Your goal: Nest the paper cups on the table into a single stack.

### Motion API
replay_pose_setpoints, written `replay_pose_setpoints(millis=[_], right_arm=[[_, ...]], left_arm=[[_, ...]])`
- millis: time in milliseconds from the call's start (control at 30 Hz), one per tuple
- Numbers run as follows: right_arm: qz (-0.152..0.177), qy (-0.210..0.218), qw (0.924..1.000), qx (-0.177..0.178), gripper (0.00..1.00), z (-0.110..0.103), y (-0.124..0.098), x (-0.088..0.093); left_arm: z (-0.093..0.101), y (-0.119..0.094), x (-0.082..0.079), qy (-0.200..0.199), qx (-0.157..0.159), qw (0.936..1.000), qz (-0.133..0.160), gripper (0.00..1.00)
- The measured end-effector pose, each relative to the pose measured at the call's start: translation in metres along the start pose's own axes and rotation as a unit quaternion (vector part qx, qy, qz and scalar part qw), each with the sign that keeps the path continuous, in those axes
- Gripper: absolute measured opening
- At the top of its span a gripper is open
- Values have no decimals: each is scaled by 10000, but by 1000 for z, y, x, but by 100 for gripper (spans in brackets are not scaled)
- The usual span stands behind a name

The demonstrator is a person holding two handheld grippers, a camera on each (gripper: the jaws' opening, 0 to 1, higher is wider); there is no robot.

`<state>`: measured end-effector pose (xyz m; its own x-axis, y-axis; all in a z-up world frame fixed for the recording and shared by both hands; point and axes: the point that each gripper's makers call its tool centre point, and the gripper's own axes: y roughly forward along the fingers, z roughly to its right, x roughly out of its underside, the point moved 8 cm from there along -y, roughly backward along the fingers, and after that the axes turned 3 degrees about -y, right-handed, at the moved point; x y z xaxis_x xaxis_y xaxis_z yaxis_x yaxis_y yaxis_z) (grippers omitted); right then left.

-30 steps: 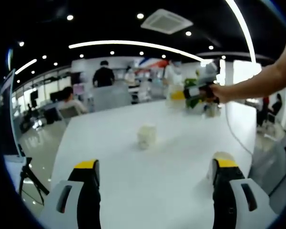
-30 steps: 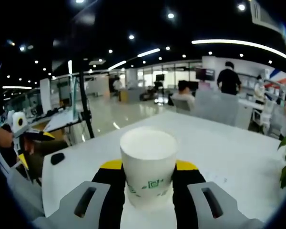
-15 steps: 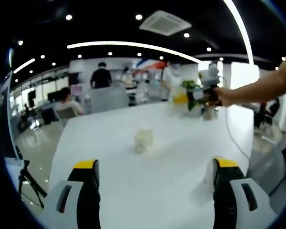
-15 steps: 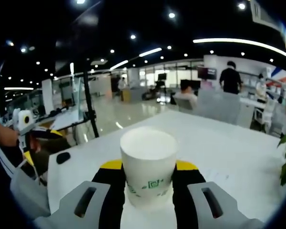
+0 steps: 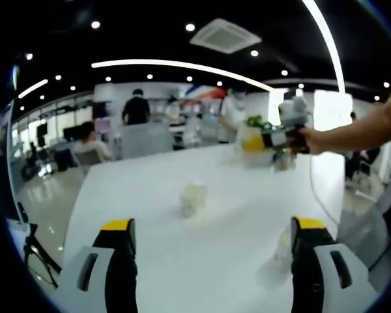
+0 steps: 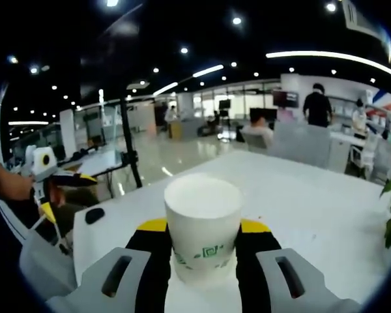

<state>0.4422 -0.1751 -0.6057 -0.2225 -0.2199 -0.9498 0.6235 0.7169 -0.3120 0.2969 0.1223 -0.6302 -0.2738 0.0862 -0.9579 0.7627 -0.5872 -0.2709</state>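
Right gripper (image 6: 202, 251) jaws pinched a cup (image 6: 202, 225); left gripper (image 5: 212, 251) jaws were spread. Next, carry it to the second cup (image 5: 193, 197) mid-table (image 5: 150, 222).

Both views are lit from overhead by small round ceiling spotlights and long curved white light strips (image 5: 182, 64), bent into arcs by fisheye distortion. The glossy white table top (image 5: 156, 215) glares brightly and carries only faint, soft shadows. The left gripper view is hazy and motion-blurred, its distant background smeared; the right gripper view is sharper at centre and softens toward its edges.
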Motion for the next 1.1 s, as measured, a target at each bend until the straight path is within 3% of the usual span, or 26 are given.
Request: replay_pose_setpoints(millis=[1100], right_arm=[[-216,17,9993,-317,35,-39,-23,10]], left_arm=[[24,11,-37,-28,243,9994,239,95]])
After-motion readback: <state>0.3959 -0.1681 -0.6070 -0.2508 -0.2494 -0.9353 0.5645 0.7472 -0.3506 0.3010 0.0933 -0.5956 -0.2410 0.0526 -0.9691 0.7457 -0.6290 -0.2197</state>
